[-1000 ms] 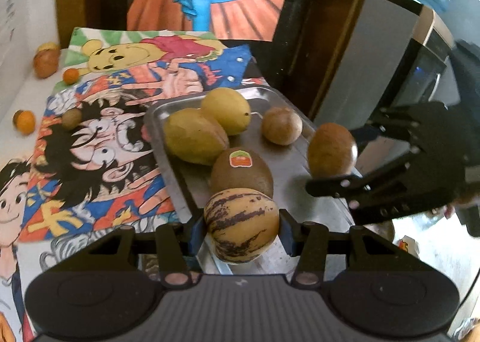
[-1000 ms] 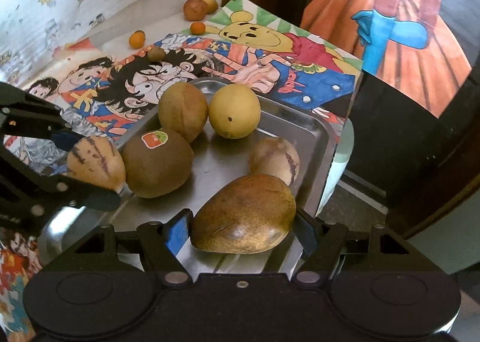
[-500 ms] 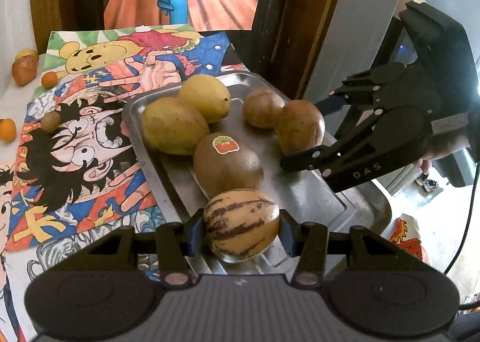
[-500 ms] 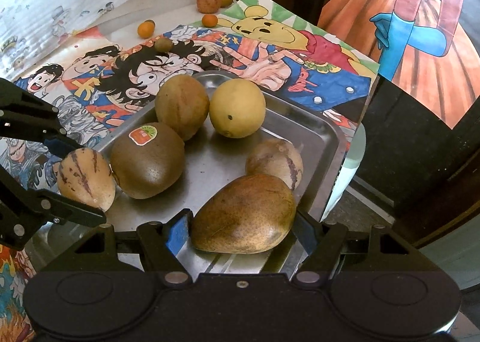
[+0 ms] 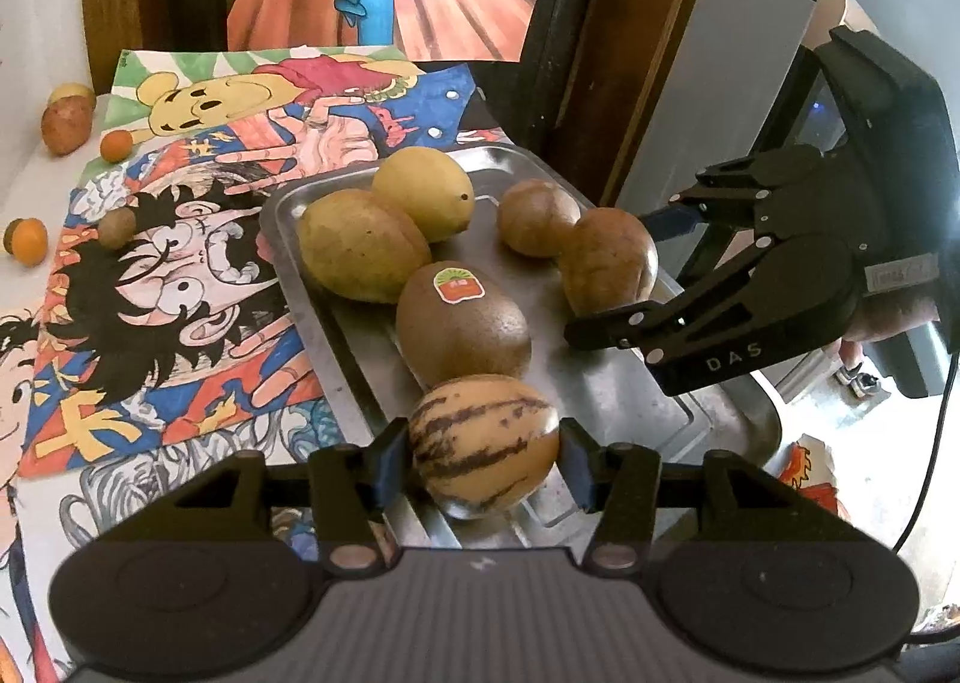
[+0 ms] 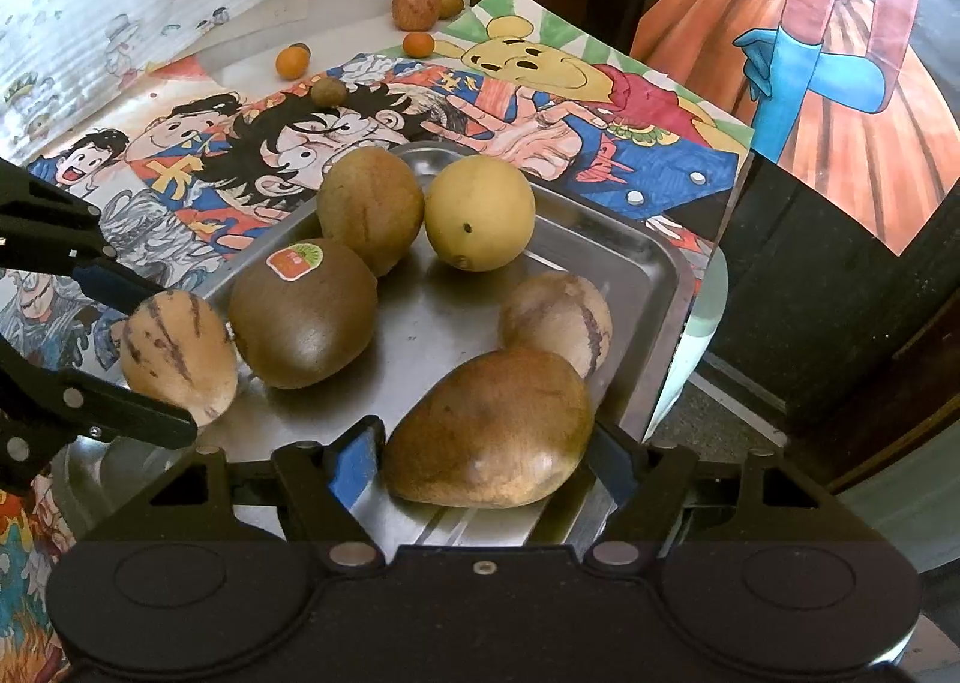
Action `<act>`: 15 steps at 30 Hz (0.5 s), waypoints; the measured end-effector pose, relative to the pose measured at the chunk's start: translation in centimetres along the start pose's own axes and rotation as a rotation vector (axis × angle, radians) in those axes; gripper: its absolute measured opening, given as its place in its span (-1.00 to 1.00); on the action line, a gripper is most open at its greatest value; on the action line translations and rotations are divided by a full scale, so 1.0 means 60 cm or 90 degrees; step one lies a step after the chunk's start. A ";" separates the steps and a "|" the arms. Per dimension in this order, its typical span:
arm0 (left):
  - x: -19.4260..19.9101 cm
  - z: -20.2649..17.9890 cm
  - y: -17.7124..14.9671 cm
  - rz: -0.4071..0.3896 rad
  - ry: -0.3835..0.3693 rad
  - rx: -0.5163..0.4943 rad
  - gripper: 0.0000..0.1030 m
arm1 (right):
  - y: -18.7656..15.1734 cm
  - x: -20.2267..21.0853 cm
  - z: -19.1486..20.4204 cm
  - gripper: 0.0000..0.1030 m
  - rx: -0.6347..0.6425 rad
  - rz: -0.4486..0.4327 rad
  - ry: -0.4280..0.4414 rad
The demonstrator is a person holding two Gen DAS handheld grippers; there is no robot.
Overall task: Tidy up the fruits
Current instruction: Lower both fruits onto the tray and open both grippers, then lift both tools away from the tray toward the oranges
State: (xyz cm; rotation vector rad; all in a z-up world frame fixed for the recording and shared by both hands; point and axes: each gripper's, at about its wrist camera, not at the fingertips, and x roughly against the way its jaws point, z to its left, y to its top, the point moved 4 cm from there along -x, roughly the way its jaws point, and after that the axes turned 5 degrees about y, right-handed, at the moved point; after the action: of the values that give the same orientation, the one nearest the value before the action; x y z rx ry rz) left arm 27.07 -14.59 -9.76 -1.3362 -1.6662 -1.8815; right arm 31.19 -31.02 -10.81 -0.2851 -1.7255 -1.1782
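Cartoon posters (image 5: 180, 263) cover the bench beneath a steel tray (image 6: 630, 263); left tongs (image 5: 483, 452) clench a striped melon (image 5: 483, 443), right tongs (image 6: 489, 449) a brown mango (image 6: 492, 431), both low over the tray, seemingly for placing.

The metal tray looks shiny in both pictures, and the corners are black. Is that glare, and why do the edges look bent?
Left wrist view: the tray shows soft grey reflections of the fruit, no harsh glare; the door frame bows outward, which is fisheye distortion. Right wrist view: the tray mirrors the yellow fruit dimly; the black corners are the round lens edge. Both views look fairly sharp.
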 end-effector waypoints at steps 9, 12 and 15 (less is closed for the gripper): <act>0.041 -0.005 -0.020 -0.014 0.018 0.004 0.33 | -0.020 0.044 0.034 0.73 -0.016 -0.015 -0.029; 0.061 -0.005 -0.033 -0.020 0.029 0.007 0.48 | -0.031 0.062 0.053 0.80 -0.033 -0.022 -0.043; 0.080 -0.002 -0.047 -0.022 0.044 0.023 0.62 | -0.047 0.080 0.072 0.85 -0.061 -0.028 -0.056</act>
State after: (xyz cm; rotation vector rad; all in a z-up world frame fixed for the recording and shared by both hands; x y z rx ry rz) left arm 22.42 -12.23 -7.77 -1.2220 -1.6917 -1.8849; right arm 24.48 -30.43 -8.65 -0.3633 -1.7615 -1.3004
